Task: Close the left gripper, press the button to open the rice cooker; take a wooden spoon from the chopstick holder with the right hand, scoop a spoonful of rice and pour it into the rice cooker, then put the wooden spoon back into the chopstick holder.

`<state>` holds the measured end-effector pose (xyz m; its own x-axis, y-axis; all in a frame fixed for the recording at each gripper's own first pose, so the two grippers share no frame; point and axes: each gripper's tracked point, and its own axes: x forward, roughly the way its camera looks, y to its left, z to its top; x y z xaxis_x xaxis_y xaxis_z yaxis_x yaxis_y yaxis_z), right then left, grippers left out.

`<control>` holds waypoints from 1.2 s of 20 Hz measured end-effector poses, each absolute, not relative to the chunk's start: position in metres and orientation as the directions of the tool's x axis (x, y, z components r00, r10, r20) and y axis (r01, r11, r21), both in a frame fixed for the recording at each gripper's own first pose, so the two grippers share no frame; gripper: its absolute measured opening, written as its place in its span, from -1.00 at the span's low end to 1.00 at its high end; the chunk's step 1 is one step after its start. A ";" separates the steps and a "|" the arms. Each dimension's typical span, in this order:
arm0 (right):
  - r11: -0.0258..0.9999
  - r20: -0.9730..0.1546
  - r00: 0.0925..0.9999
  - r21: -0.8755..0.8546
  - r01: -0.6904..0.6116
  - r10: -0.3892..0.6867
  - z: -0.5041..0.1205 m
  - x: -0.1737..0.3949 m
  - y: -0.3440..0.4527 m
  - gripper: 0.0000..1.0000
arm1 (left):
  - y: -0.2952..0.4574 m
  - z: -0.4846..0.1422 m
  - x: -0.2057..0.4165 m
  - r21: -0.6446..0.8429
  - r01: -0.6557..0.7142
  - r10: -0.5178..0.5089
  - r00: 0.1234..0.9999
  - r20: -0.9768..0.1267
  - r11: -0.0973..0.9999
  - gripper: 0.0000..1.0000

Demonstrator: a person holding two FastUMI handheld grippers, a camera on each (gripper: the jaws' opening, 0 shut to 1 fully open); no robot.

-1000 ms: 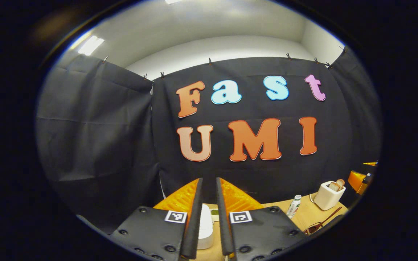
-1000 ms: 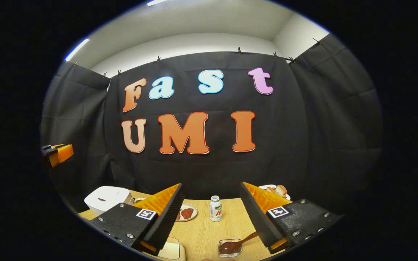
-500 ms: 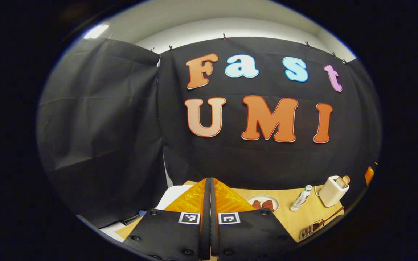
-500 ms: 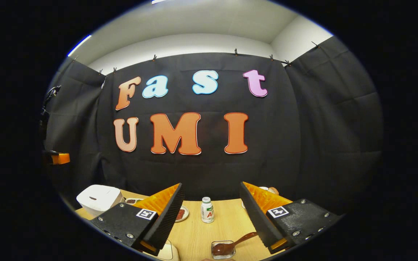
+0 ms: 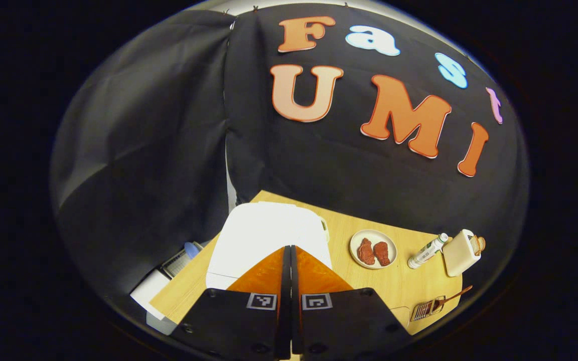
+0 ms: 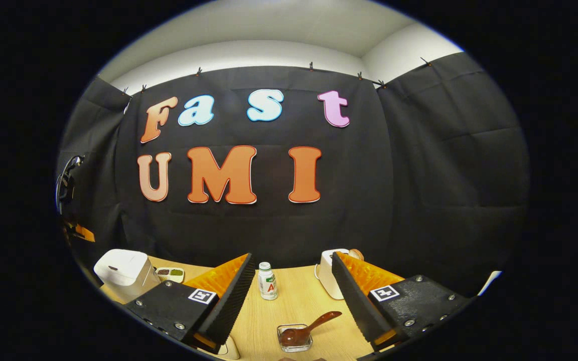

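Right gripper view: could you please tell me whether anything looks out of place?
The wooden spoon lies tilted with its bowl in a small clear dish, handle jutting over the rim, not upright in any holder.

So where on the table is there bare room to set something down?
Bare wood lies between the rice cooker and the plate of meat, and in front of that plate toward the clear dish with the wooden spoon. The right end is crowded: bottle, white holder and dish sit close together. The left hand-held gripper, shut, hangs over the cooker.
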<state>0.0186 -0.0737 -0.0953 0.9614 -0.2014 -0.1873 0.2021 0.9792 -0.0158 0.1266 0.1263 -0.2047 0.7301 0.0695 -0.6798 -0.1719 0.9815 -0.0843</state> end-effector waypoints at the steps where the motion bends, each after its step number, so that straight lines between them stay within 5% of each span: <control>1: 0.977 -0.193 0.958 -0.020 0.213 -0.213 -0.097 0.016 -0.075 0.92 | 0.127 -0.216 0.128 -0.101 -0.178 0.055 0.706 -0.706 0.979 -0.91; 13: 0.959 -0.248 0.926 -0.067 0.277 -0.285 -0.113 -0.008 -0.086 0.92 | 0.153 -0.318 0.133 -0.175 -0.217 -0.057 0.460 -0.886 0.960 -0.90; 21: 0.968 -0.307 0.919 -0.032 0.251 -0.248 -0.135 -0.005 -0.071 0.92 | 0.150 -0.324 0.134 -0.152 -0.190 -0.043 0.482 -0.875 0.970 -0.89; 24: 0.972 -0.322 0.918 -0.036 0.233 -0.232 -0.145 -0.005 -0.070 0.92 | 0.154 -0.305 0.138 -0.129 -0.180 -0.005 0.565 -0.825 0.975 -0.90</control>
